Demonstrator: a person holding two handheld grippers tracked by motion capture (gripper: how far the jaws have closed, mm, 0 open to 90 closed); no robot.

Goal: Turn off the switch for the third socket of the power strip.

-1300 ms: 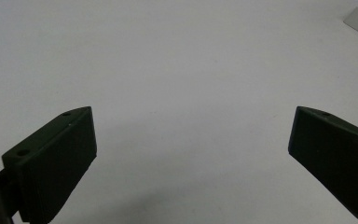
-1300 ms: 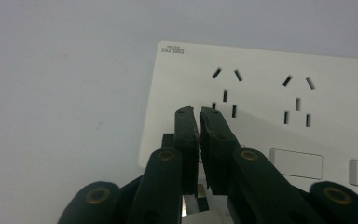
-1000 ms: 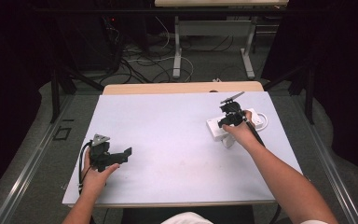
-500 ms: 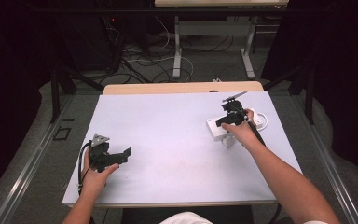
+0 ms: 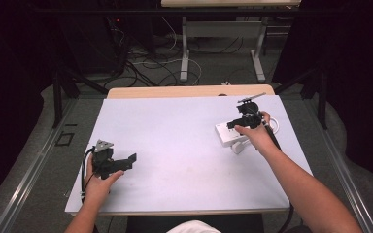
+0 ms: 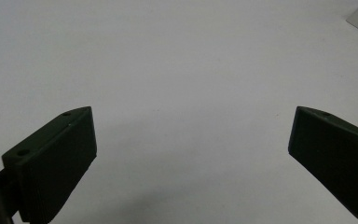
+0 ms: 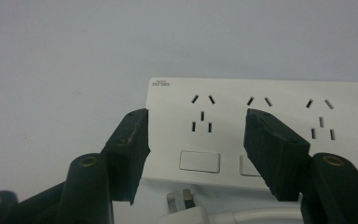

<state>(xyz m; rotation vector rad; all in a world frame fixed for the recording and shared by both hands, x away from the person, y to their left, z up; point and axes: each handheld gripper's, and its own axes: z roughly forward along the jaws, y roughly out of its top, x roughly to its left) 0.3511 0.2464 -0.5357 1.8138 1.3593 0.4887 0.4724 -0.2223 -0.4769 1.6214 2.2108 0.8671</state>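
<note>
Jaws of the right gripper [image 7: 196,154] have just been opening, now apart above the white power strip [image 7: 279,121], holding nothing. Left gripper [image 6: 191,163] stands wide over the bare worktop [image 5: 175,141] at near left.

A pale lavender-white mat [image 5: 175,145] covers most of a light wooden rectangular table [image 5: 184,91], whose bare far edge shows as a tan strip. Around it lies a grey carpeted floor [image 5: 43,160] with a metal rail [image 5: 24,179] running along the left side and another at the right — beyond the table a tangle of black and white cables [image 5: 150,63] sprawls over the floor between the white metal legs [image 5: 185,48] of a second desk. The edges of the room are dark — black curtains or panels [image 5: 349,73] close in on both sides, and the light falls mainly on the table top.
</note>
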